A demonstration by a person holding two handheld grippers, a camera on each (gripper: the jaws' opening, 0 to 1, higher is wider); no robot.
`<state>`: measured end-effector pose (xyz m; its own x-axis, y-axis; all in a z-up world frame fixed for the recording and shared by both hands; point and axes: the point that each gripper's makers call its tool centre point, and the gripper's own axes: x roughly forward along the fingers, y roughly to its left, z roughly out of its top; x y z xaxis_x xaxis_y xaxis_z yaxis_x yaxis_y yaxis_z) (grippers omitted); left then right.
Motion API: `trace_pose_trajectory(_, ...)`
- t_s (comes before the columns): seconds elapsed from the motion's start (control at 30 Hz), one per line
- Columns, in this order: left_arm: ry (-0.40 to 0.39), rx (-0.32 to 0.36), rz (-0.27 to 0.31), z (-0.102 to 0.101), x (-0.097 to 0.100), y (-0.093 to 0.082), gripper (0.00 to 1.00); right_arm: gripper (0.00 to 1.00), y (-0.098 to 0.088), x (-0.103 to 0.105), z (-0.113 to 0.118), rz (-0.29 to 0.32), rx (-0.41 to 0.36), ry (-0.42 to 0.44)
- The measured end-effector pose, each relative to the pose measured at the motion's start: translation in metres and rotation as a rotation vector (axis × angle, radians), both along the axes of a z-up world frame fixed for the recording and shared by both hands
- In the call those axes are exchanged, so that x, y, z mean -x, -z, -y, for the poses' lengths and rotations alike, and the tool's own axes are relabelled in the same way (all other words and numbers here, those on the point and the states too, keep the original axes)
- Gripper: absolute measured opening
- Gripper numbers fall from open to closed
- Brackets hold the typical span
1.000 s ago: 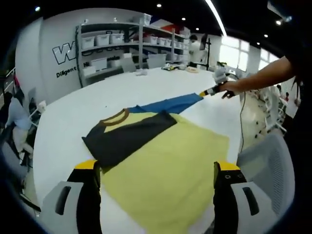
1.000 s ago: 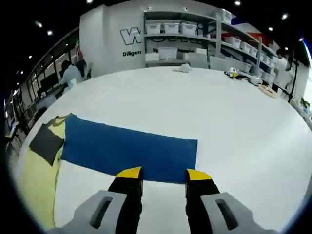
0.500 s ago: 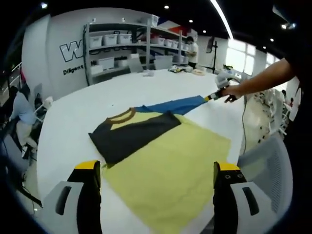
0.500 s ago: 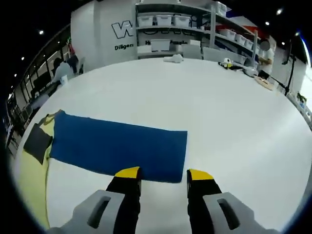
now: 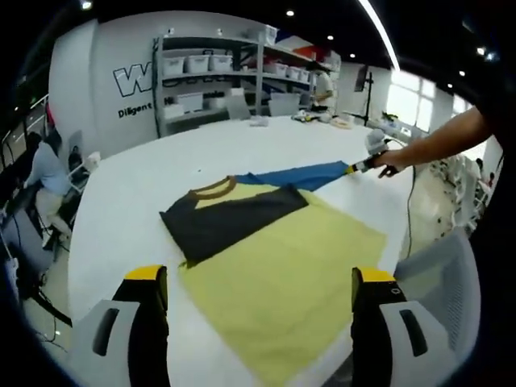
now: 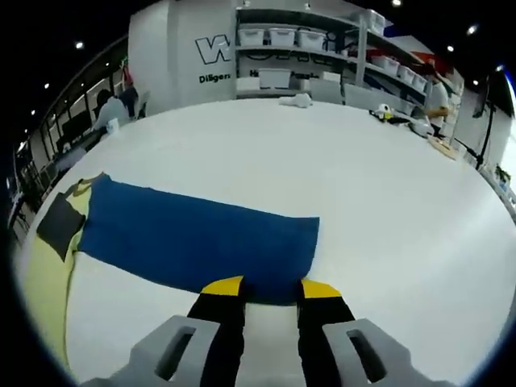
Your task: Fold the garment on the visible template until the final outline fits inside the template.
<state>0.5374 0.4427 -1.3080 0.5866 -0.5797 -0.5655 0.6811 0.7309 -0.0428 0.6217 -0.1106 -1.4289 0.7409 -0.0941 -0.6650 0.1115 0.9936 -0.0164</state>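
left view: high over garment (image 5: pixel 274 258) | right view: low at sleeve (image 6: pixel 193 238)

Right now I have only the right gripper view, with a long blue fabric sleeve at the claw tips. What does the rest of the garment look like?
Observer: In the left gripper view, the long blue fabric sleeve stretches away from a flat pale-yellow shirt body on the white table.
Operator: And the other sleeve?
Observer: The black sleeve lies folded across the chest, just below the brown collar.
Operator: Where is the left claw?
Observer: The left claw is wide open, its yellow tips framing the near part of the yellow body. I cannot tell whether it touches the cloth.
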Motion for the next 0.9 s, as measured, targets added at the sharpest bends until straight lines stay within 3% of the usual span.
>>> trace_pose_trajectory(0.13,-0.013,0.002,-0.002,-0.002,0.004,0.000,0.90,0.00,0.001,-0.001,-0.007,-0.016,-0.001,-0.041)
trace_pose_trajectory(0.33,-0.011,-0.019,0.008,-0.009,0.011,0.000,0.90,0.00,-0.001,-0.005,-0.008,-0.002,-0.049,-0.033)
trace_pose_trajectory(0.5,-0.020,-0.019,0.010,-0.014,0.014,0.000,0.89,0.00,-0.021,-0.012,-0.014,0.071,-0.044,-0.062)
trace_pose_trajectory(0.9,-0.012,0.012,0.035,-0.011,0.020,-0.002,0.90,0.00,-0.057,-0.021,-0.037,0.121,-0.049,-0.109)
